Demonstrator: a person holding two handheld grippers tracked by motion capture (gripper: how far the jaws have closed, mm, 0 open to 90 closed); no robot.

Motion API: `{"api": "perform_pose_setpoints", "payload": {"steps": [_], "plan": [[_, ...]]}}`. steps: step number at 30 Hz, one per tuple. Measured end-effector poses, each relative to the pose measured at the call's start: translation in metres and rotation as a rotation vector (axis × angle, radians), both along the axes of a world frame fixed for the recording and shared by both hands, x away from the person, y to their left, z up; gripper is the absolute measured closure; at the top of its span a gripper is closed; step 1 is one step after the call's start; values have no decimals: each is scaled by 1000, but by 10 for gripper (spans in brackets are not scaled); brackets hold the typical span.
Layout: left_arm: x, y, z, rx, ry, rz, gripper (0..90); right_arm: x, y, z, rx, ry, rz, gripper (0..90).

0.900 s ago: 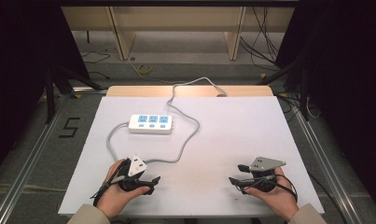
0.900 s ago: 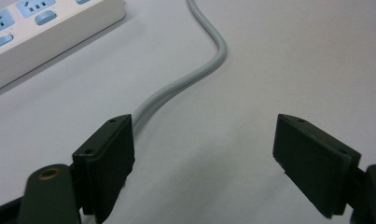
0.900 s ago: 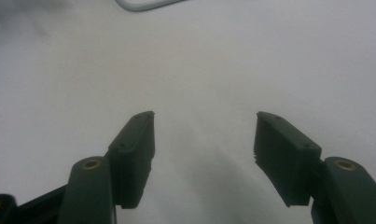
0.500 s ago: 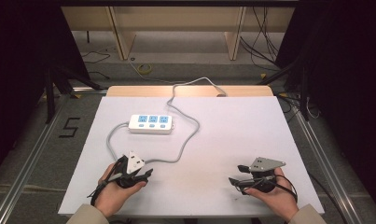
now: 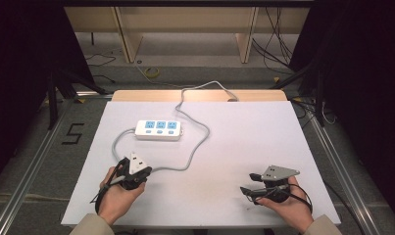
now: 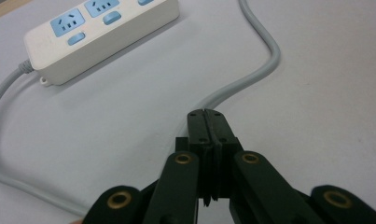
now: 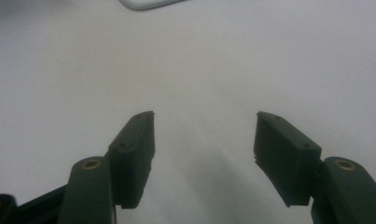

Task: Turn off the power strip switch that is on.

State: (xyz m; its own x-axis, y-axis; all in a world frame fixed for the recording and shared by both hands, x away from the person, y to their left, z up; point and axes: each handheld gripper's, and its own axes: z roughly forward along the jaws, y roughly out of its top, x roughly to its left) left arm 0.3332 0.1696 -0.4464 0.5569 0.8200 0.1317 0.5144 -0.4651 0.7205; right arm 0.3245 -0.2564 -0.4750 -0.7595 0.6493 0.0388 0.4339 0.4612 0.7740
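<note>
White power strip [image 5: 158, 129] lies flat on the white table [image 5: 244, 137], left of centre and towards the far side. Three blue socket faces in a row along its top, each with a small blue switch on the near side. In the left gripper view the strip [image 6: 99, 35] sits at upper left, seen at an angle.

Grey cable [image 5: 197, 142] leaves the strip's right end, runs out to the far edge of the table, and a second run loops forward from the strip's left end, curving round to the near left of the table. In the left gripper view this cable [image 6: 262, 65] bends just beyond the jaw tips — near them, whether touching I cannot tell.

Left gripper [image 5: 134, 174]: held in the person's left hand at the near-left of the table; its jaws are pressed together with nothing between them, as the left gripper view [image 6: 206, 116] shows.

Right gripper [image 5: 256, 188]: near-right, resting low over bare table, jaws spread wide [image 7: 204, 135].

Change from the earlier frames — the left gripper has turned and drawn slightly towards the cable loop; the right gripper and the strip have stayed put.
</note>
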Motion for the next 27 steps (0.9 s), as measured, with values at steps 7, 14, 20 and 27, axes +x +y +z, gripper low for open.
{"api": "perform_pose_setpoints", "payload": {"steps": [7, 14, 20, 27], "plan": [[10, 2, 5, -4, 11, 16, 896, 0, 0, -1, -3, -1, 1, 392], [24, 7, 7, -4, 37, 33, 896, 2, 0, -1, -4, 5, 0, 392], [34, 8, 8, 3, 55, 39, 897, 2, -1, -1, -5, 0, 4, 392], [46, 10, 9, 15, 63, 46, 897, 2, -1, 0, -5, -1, 3, 392]]}}
